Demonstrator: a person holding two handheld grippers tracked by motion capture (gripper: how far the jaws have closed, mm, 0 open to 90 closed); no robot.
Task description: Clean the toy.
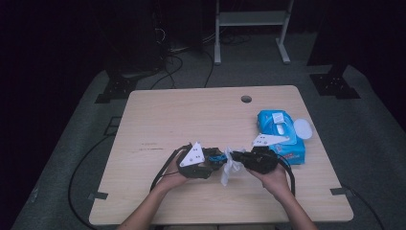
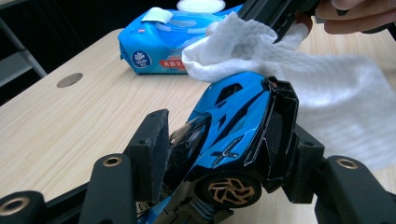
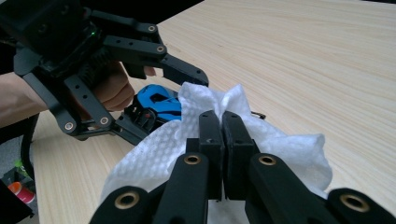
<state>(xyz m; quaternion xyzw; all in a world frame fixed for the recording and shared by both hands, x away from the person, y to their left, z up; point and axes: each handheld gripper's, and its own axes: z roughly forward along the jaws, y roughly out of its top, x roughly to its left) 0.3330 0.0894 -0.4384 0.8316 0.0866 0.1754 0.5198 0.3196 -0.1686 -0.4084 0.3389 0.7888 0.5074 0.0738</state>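
Two claws meet near the front edge of the table (image 1: 158,120), each one in a hand of the person. The left claw (image 2: 224,154) has a blue toy car (image 2: 233,121) between its black jaws. The car is glossy plastic with sharp black lines, a dark windscreen and a wheel with gold spokes. The foam pads are rough and matte; the right pad lies against the side of the car, while the left pad stands just beside it, and I cannot tell if it presses. The jaws are about half wide. The right claw (image 3: 222,135) is closed tight on a white wipe (image 3: 280,144). The wipe is thin, soft cloth with a small dotted pattern, crumpled into folds, and it lies over the far end of the car. In the high view the car (image 1: 216,155) and the wipe (image 1: 231,165) are between the two claws, just above the wood. The table is pale wood with fine grain and a round hole (image 1: 246,99) near its far edge. Farther right lies a blue soft pack (image 1: 287,143) of wipes with a white round lid (image 1: 302,128) flipped open.
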